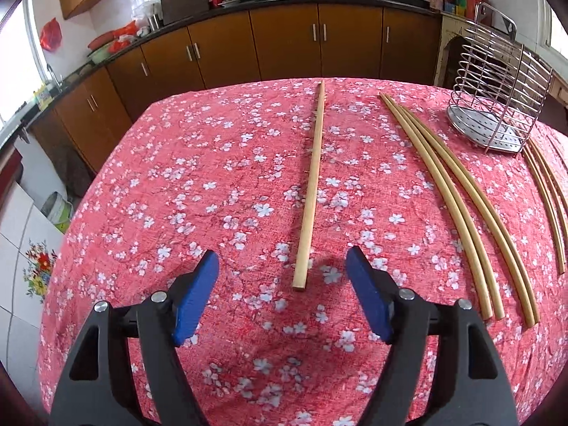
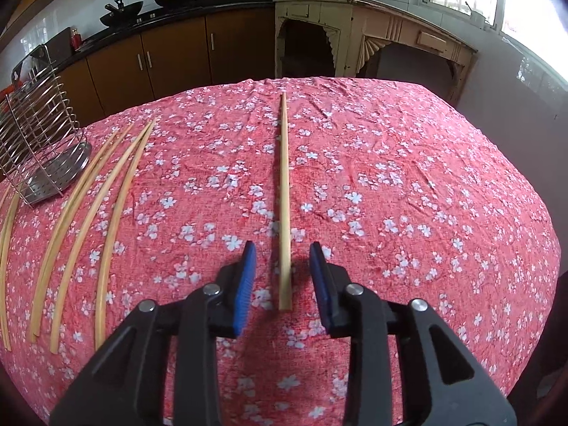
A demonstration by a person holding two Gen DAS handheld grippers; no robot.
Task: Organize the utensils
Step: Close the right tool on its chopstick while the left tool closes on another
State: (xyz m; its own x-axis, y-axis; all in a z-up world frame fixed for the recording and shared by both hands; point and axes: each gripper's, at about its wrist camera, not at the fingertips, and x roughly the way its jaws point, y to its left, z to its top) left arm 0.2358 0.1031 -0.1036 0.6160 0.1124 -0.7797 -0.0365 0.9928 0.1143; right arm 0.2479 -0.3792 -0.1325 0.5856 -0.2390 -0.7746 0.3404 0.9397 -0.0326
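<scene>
Left tongs stand wide, right tongs narrower, both empty; one slim, smooth wooden chopstick lies flat between each pair's blue pads, probably set down apart for sorting. Farther off, more chopsticks lie on the floral table beside a wire rack.

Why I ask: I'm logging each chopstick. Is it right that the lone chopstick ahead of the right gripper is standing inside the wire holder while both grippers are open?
Not quite. The chopstick is not in the wire holder; it lies flat on the floral tablecloth, its near end between the right gripper's open jaws, untouched. The right wrist view shows this. Both grippers are open, the left gripper too.
</scene>
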